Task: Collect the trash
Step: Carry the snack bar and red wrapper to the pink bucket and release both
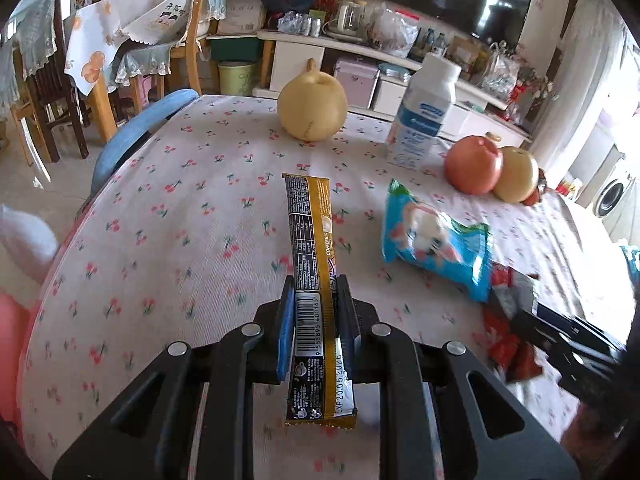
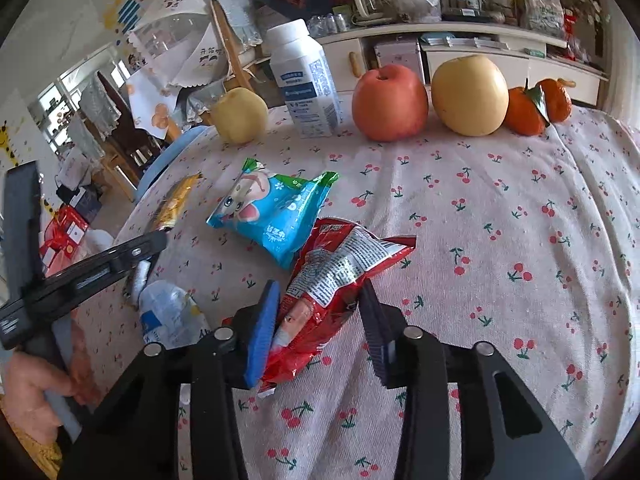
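Left claw (image 1: 314, 280): my 2 pads are clamped flat on the coffee stick sachet (image 1: 310, 240), gripping it near its barcode end; it is lifted clear of the cloth.
Sachet axis: it runs straight ahead along my fingers, the far end pointing toward the pear (image 1: 313, 106), a short tail hanging back under the claw.
Right claw (image 2: 320, 304): my jaws sit either side of the red snack wrapper (image 2: 340, 264). The blue left pad (image 2: 262, 336) presses into the crinkled foil; the dark right pad touches its edge, so I judge the grip is taken but only on loose film.
Red wrapper position: it lies on the worktop (image 2: 500, 208) directly in front of my right claw, its long axis slanting up and right from the jaws, the near end bunched between them.
Blue wrapper (image 2: 276, 212): it lies just beyond the red one, touching or overlapping its upper left edge, long axis running left to right across my view.
Nearer hand: the blue wrapper lies between my 2 claws; from the left view it lies to the right of the sachet, from the right view ahead and left. I judge the right claw nearer, but both are full.
Crushed plastic bottle (image 2: 170, 316): it lies beside my right claw on the left, below the left claw's body.
Not trash: the milk bottle (image 2: 304, 80), apple (image 2: 390, 104) and other fruit stand along the far edge, well apart from both claws.
Coming move: I judge each claw must carry off its load before either goes for the blue wrapper.
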A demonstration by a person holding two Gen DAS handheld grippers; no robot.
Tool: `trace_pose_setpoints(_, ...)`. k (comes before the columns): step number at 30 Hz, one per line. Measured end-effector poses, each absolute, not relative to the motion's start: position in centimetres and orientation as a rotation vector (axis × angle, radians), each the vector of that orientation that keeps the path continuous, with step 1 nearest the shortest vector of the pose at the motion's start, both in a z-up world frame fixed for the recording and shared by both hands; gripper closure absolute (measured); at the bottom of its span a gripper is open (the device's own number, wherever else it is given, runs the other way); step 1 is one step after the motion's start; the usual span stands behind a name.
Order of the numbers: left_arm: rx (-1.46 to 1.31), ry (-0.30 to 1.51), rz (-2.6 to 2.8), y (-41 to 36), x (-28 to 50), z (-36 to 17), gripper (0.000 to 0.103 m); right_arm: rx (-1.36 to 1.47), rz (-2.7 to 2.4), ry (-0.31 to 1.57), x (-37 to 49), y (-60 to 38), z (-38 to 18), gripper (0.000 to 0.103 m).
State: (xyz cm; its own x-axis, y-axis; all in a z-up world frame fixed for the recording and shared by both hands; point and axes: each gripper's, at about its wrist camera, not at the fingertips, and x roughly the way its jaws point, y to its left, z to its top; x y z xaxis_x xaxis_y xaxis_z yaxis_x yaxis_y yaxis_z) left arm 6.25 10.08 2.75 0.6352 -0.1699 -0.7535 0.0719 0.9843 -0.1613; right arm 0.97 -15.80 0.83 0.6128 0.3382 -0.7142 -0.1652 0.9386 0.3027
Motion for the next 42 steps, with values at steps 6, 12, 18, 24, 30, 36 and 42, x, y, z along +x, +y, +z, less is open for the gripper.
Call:
trace_pose_setpoints(6, -0.147, 0.864, -0.159, 11.5, 2.3, 3.4, 0.082, 0.161, 0.277, 0.836, -0.6, -15.6, 1.3, 0.066)
trace_pose_setpoints(12, -0.174, 0.833, -0.148, 13.4, -0.6, 3.8, 0.082, 0.144, 0.251, 0.792, -2.4, -16.0, 2.3, 0.067)
trace_pose_setpoints(18, -0.174, 0.81, -0.144, 15.1, -2.5, 4.0, 0.082, 0.122, 0.235, 0.766, -3.9, -15.5, 3.0, 0.068)
trace_pose_setpoints(24, -0.184, 0.774, -0.147, 17.1, -3.7, 4.8, 0.082, 0.099, 0.224, 0.729, -5.8, -14.1, 4.2, 0.068)
trace_pose_setpoints(30, -0.2, 0.735, -0.122, 19.6, -4.5, 5.6, 0.082, 0.072, 0.23, 0.71, -7.3, -12.0, 5.1, 0.068)
trace_pose_setpoints(36, -0.22, 0.696, -0.098, 21.8, -5.0, 6.5, 0.082, 0.062, 0.255, 0.702, -8.6, -9.5, 5.9, 0.068)
trace_pose_setpoints(42, -0.23, 0.64, -0.055, 24.4, -5.9, 7.9, 0.082, 0.061, 0.298, 0.704, -9.2, -6.6, 6.8, 0.068)
